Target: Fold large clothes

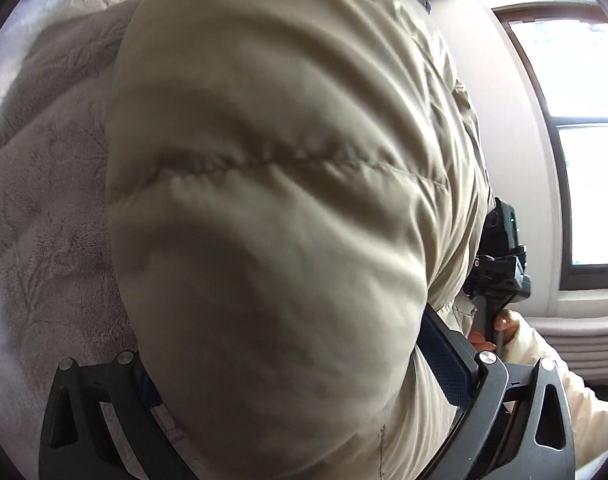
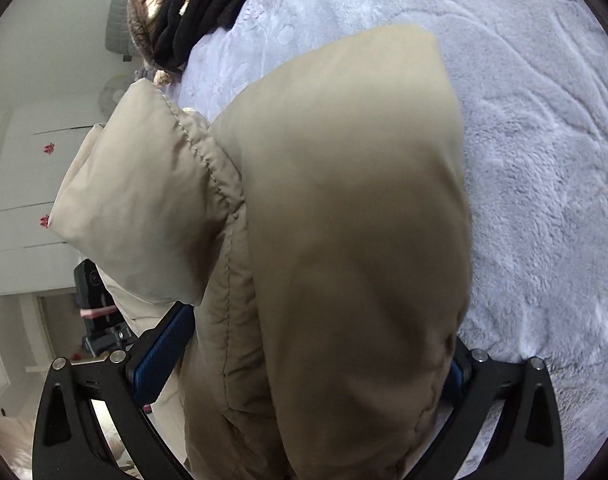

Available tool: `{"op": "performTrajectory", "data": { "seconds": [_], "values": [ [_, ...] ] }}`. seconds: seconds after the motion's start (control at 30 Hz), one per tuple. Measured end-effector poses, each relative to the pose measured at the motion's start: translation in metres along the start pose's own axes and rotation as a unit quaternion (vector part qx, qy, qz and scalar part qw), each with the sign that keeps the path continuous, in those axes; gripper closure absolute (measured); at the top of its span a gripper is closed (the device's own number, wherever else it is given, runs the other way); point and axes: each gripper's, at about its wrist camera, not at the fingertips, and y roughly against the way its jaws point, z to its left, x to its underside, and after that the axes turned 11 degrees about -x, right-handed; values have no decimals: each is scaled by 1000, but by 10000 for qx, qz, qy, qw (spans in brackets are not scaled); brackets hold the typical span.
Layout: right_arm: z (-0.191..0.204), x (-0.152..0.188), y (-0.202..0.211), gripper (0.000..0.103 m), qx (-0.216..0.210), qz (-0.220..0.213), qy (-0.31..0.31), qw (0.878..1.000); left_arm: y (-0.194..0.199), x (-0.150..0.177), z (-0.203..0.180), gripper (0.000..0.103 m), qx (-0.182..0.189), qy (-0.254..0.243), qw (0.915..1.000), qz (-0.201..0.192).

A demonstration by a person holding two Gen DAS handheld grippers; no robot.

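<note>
Black gripper (image 2: pixel 299 376), blue pads (image 2: pixel 159 360)

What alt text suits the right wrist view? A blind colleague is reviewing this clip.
A beige puffer jacket fills the frame, bunched between the jaws of the right gripper over a pale lilac fleece blanket. Dark and patterned clothes are piled at top left, and the left gripper shows beyond the jacket.

A soft, fluffy blanket (image 2: pixel 524 160) covers the bed. It looks pale purple-grey and has leaf shapes pressed into it. At its far left edge lies a pile of dark and striped clothes (image 2: pixel 183 8). Left of the bed stands a white wardrobe (image 2: pixel 27 208) with small red stickers (image 2: pixel 48 147) on its doors. In the left wrist view, a big window (image 1: pixel 584 120) with a brown frame lets in bright daylight, set in a pale wall (image 1: pixel 516 152).
</note>
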Motion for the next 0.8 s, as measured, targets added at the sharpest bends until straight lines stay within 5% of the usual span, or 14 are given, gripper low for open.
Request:
{"op": "performTrajectory", "data": {
  "seconds": [0.17, 0.27, 0.5, 0.8],
  "values": [
    [13, 3, -1, 39, -97, -67, 38, 9999, 16, 6, -14, 12, -364, -135, 9988, -313],
    [22, 8, 4, 50, -100, -125, 106, 9998, 28, 12, -25, 16, -552, -346, 9968, -456],
    [49, 17, 4, 52, -264, -242, 191, 9992, 49, 13, -47, 16, -815, -605, 9920, -747],
    [94, 24, -28, 52, -372, -273, 411, 9981, 90, 25, -9, 16, -795, -561, 9904, -981]
  ]
}}
